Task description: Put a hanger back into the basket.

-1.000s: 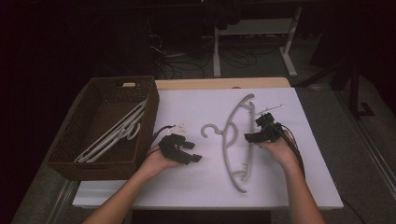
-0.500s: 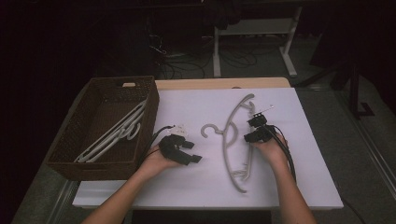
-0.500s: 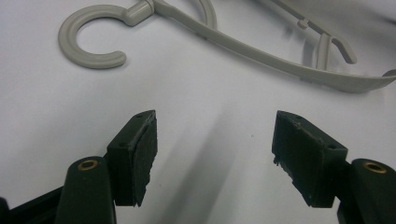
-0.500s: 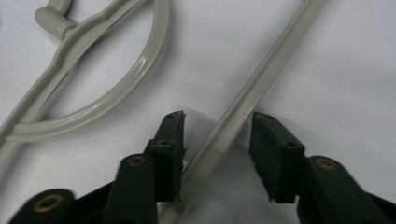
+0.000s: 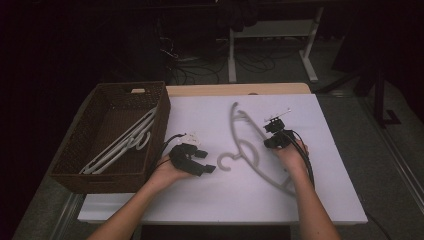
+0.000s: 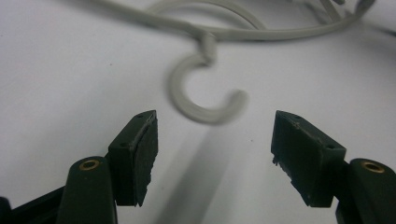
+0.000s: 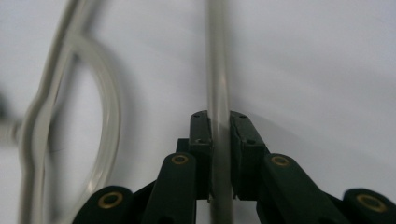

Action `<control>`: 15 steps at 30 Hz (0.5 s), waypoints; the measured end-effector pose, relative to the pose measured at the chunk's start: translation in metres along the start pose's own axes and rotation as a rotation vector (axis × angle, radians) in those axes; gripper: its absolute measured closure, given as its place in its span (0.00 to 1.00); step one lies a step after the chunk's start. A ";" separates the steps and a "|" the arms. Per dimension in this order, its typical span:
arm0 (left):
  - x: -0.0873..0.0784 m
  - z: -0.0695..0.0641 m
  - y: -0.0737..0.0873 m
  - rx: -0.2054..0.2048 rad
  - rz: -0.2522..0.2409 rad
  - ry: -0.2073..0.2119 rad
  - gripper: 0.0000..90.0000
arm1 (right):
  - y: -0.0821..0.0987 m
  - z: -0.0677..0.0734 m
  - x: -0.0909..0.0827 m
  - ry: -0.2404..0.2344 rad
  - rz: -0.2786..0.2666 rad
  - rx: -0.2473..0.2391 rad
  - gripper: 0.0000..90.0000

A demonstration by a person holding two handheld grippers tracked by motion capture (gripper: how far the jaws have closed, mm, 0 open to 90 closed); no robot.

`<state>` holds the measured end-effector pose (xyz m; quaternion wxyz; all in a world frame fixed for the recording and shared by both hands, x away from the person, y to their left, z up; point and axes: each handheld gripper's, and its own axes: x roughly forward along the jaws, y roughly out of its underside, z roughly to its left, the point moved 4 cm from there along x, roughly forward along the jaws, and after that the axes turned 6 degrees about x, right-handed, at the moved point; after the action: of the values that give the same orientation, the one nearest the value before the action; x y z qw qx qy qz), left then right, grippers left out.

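Over on the left edge of the white table (image 5: 210,200) sits a dark wicker basket (image 5: 75,150), and inside it lie pale hangers (image 5: 122,145), stacked at a slant.

Just right of the basket, the left gripper (image 5: 205,162) rests low on the table in the person's hand, jaws spread wide with nothing between them. In the left gripper view its pads (image 6: 137,154) frame bare table, with the hook (image 6: 201,98) of the grey hanger lying just beyond them, near but not touched.

Moving right, the grey hanger (image 5: 250,150) lies flat near the middle of the table, hook (image 5: 227,161) pointing left toward that open gripper, its arms running from far to near.

And on the right, the right gripper (image 5: 272,137) has just been closing: in the right gripper view the jaws sit narrow, pinched on the hanger's straight bar (image 7: 218,84), which runs right between the pads.
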<state>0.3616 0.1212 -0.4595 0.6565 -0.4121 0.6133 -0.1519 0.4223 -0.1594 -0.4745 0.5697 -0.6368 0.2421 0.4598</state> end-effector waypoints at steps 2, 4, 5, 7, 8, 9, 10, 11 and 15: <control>0.000 0.000 0.000 0.000 -0.001 0.001 0.36 | -0.002 0.005 0.002 -0.018 0.009 -0.058 0.89; 0.000 0.000 0.000 0.001 0.000 0.000 0.36 | -0.003 0.008 0.004 -0.044 0.013 -0.082 0.89; 0.000 0.000 0.000 0.002 0.001 0.000 0.36 | -0.004 0.010 0.005 -0.056 0.009 -0.100 0.89; 0.000 0.000 0.000 0.002 0.001 0.001 0.36 | -0.007 0.016 0.006 -0.080 -0.002 -0.127 0.89; 0.000 0.000 0.000 0.001 0.001 0.002 0.36 | -0.008 0.019 0.007 -0.094 -0.005 -0.145 0.89; 0.000 0.000 0.000 0.001 0.000 0.003 0.36 | -0.010 0.024 0.008 -0.103 -0.006 -0.160 0.89; 0.000 -0.001 0.000 -0.001 -0.001 0.006 0.36 | -0.012 0.028 0.009 -0.110 -0.008 -0.181 0.89; -0.001 -0.001 0.000 -0.001 -0.002 0.007 0.36 | -0.014 0.033 0.010 -0.119 -0.009 -0.197 0.89; -0.001 -0.001 0.000 -0.001 -0.004 0.008 0.36 | -0.024 0.054 0.013 -0.172 -0.019 -0.279 0.89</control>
<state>0.3604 0.1214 -0.4584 0.6535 -0.4128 0.6153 -0.1547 0.4315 -0.0999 -0.4697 0.4986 -0.6704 0.1202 0.5362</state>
